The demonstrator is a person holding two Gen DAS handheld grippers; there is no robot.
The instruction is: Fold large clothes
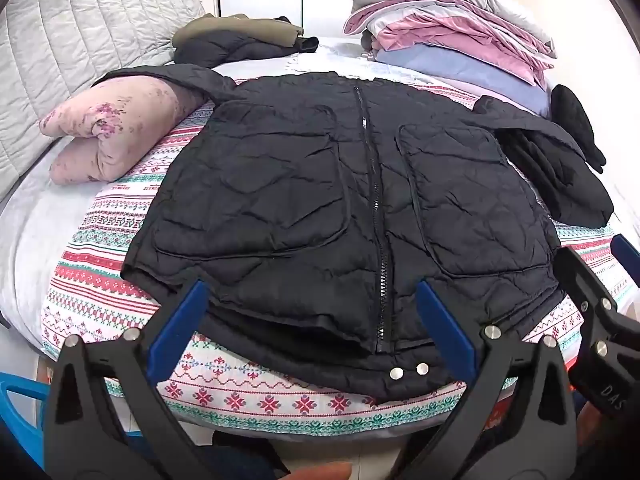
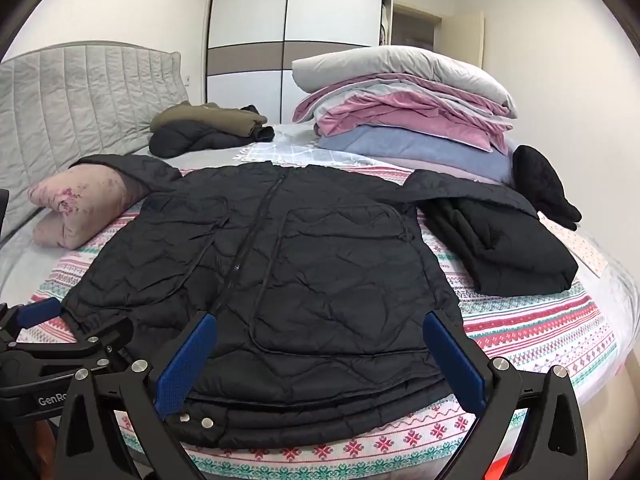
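A black quilted jacket (image 1: 320, 200) lies front up, zipped, on a patterned blanket (image 1: 100, 264) on the bed, hem toward me. It also shows in the right wrist view (image 2: 320, 280). Its one sleeve rests over a pink pillow (image 1: 116, 128), the other over a folded black garment (image 1: 560, 176). My left gripper (image 1: 316, 320) is open and empty, its blue pads just above the hem. My right gripper (image 2: 320, 356) is open and empty over the hem's right half. Each gripper shows at the edge of the other's view.
A stack of folded pink, grey and blue bedding (image 2: 408, 112) sits at the back right. An olive and black pile of clothes (image 2: 208, 128) lies at the back near the grey quilted headboard (image 2: 80, 92). A wardrobe (image 2: 296, 40) stands behind the bed.
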